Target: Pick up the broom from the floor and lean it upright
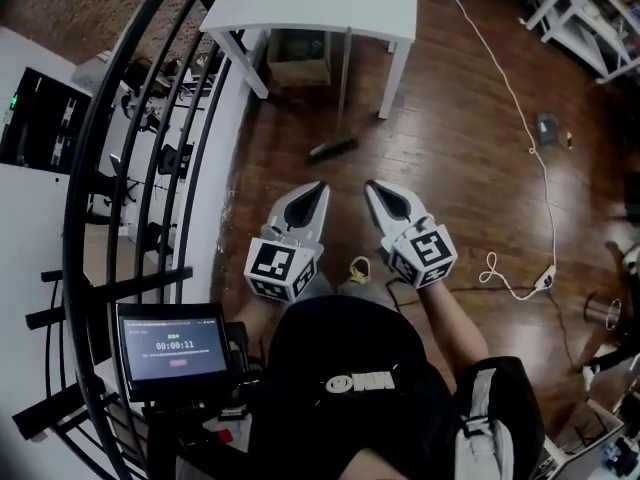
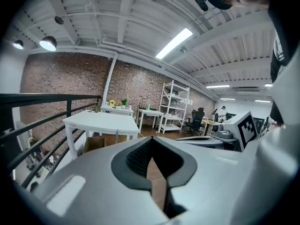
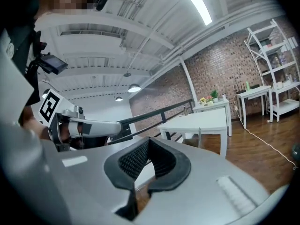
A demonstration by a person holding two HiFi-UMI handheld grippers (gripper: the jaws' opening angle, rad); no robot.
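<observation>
The broom's dark head (image 1: 333, 148) rests on the wooden floor in front of the white table (image 1: 310, 8). Its thin handle (image 1: 346, 78) rises to the table's front edge, so it stands propped there. The handle shows as a thin stick at the table in the left gripper view (image 2: 116, 138) and the right gripper view (image 3: 199, 136). My left gripper (image 1: 321, 185) and right gripper (image 1: 369, 185) are held up side by side near my body, well short of the broom. In their own views the left gripper (image 2: 151, 146) and right gripper (image 3: 149, 143) have their jaws together with nothing between them.
A cardboard box (image 1: 298, 68) sits under the table. A black railing (image 1: 150, 168) curves along the left. A white cable (image 1: 520, 118) runs across the floor at right to a power strip (image 1: 545, 280). White shelves (image 1: 580, 8) stand far right; a small screen (image 1: 172, 346) is near my body.
</observation>
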